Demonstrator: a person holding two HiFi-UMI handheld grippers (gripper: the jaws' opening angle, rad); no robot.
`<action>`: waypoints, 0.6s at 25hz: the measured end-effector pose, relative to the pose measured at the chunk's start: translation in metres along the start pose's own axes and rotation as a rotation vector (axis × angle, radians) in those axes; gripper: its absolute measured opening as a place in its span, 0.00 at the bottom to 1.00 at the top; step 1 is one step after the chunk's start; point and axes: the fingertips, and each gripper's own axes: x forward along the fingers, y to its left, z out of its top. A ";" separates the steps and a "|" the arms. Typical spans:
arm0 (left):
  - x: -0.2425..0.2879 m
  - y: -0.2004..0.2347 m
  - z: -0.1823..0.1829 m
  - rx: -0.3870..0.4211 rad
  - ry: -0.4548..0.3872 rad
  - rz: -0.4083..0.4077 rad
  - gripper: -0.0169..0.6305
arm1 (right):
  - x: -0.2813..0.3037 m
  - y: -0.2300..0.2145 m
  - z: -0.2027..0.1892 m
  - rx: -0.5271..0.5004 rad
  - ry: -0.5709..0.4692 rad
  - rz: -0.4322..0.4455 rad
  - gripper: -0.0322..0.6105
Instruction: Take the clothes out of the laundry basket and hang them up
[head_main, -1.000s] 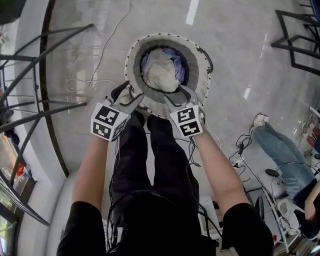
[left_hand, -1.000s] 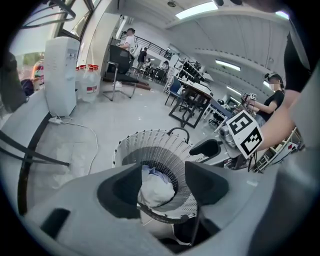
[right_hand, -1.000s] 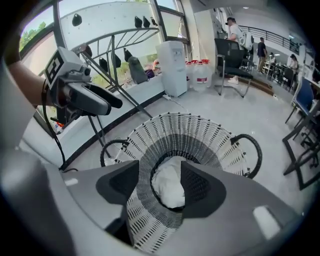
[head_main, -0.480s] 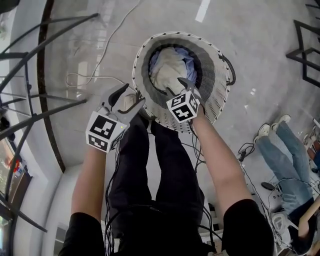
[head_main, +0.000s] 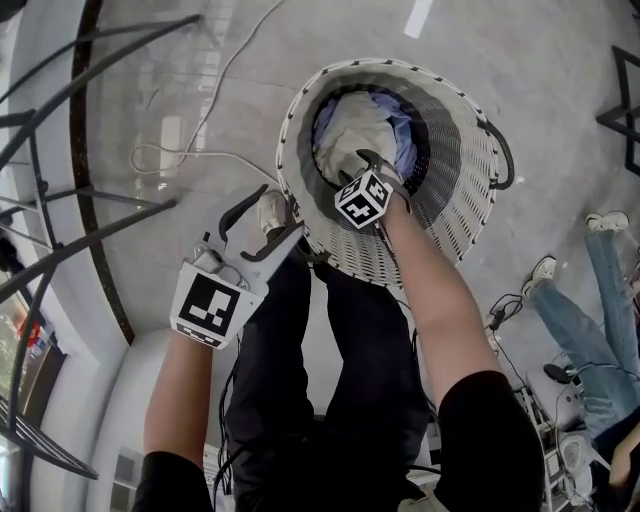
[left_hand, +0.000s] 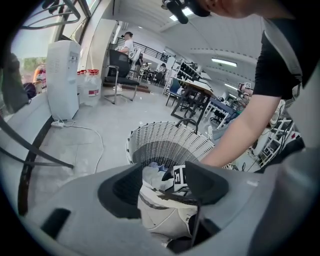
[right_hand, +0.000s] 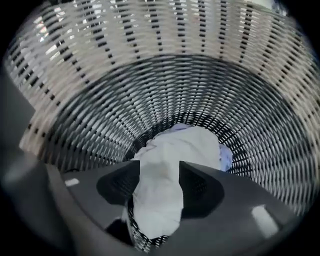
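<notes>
A white woven laundry basket (head_main: 460, 200) (left_hand: 165, 142) (right_hand: 165, 65) stands on the floor in front of my feet. Inside it lie a cream-white cloth (head_main: 355, 130) (right_hand: 175, 150) and a light blue garment (head_main: 405, 145) (right_hand: 226, 156). My right gripper (head_main: 358, 165) (right_hand: 160, 175) reaches down into the basket just above the white cloth, jaws open, the cloth showing between them. My left gripper (head_main: 280, 210) (left_hand: 162, 182) hangs outside the basket's left rim, open and holding nothing. A white shoe (left_hand: 160, 212) shows beyond its jaws.
A black metal rack frame (head_main: 90, 215) curves along the left. A white cable (head_main: 180, 155) lies on the floor beside the basket. Another person's legs in jeans (head_main: 610, 290) and loose cables (head_main: 500, 310) are at the right. A white appliance (left_hand: 62, 77) stands farther off.
My right gripper has gone from the basket's near rim down inside it, over the white cloth. My left gripper has drawn back and down to the left, still open.
</notes>
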 end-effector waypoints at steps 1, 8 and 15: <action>0.001 0.000 -0.001 0.017 -0.004 -0.002 0.44 | 0.009 0.000 -0.002 0.001 0.009 -0.003 0.45; 0.005 0.002 -0.018 0.030 0.008 0.008 0.44 | 0.049 -0.013 -0.015 0.027 0.053 -0.046 0.35; -0.005 0.005 -0.013 -0.048 -0.019 0.046 0.44 | 0.020 -0.010 -0.007 0.113 0.022 -0.013 0.11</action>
